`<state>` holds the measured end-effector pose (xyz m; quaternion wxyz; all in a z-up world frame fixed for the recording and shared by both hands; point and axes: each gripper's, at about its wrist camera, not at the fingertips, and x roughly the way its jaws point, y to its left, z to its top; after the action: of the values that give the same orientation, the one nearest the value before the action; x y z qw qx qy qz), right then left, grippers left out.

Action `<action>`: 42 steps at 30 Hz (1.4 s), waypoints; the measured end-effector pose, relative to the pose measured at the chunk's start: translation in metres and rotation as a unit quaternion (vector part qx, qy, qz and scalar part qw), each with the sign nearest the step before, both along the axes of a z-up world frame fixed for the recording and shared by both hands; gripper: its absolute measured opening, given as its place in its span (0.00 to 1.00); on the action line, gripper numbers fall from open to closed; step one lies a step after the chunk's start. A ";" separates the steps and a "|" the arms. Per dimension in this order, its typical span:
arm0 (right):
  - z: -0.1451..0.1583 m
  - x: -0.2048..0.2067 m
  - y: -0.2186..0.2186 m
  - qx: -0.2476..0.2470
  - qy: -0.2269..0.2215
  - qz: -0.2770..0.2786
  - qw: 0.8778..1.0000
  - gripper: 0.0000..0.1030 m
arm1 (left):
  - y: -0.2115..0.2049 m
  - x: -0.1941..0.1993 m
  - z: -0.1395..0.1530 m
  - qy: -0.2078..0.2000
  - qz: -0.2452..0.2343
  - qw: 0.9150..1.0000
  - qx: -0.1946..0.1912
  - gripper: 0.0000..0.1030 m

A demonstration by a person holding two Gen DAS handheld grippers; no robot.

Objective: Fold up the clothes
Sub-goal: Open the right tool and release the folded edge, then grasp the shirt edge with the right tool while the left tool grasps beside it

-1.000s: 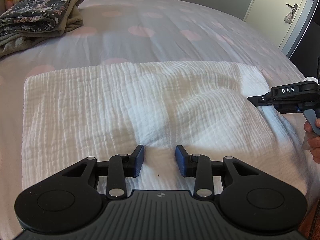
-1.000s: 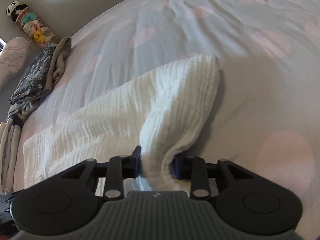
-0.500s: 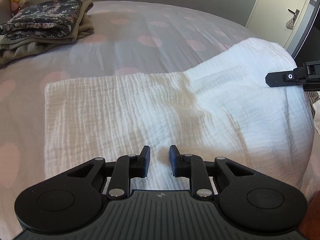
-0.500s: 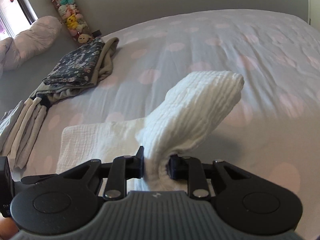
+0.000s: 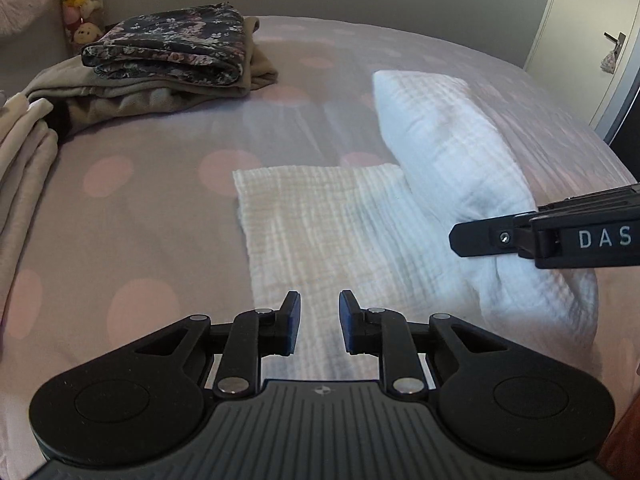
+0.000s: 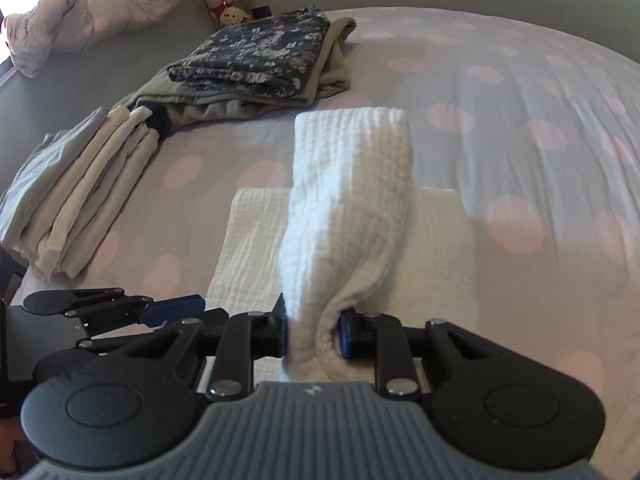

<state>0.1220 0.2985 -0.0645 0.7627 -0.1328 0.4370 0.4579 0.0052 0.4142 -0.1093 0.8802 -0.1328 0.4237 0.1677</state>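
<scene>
Two grippers work one white cloth (image 6: 344,200) on the bed (image 6: 520,100). Right gripper (image 6: 313,332) jaws pinch its raised end, mid-fold; left gripper (image 5: 319,326) jaws stand slightly apart, apparently empty. Next: lay that end flat over the near-left portion.

Lying mid-bed (image 6: 520,80): towel (image 6: 256,248); left of towel, stacked linens (image 6: 80,200); behind towel, folded clothes pile (image 6: 260,60).

White crinkled cloth (image 6: 348,216), one end lifted
</scene>
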 end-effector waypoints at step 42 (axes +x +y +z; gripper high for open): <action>-0.029 -0.006 -0.068 0.059 -0.025 0.017 0.998 0.37 | -0.013 -0.017 -0.004 0.038 0.008 0.999 -0.010 0.16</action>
<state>0.1160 0.2306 -0.0934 0.7722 -0.1068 0.3876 0.4920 -0.0113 0.4013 -0.1130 0.8607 -0.1384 0.4576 0.1751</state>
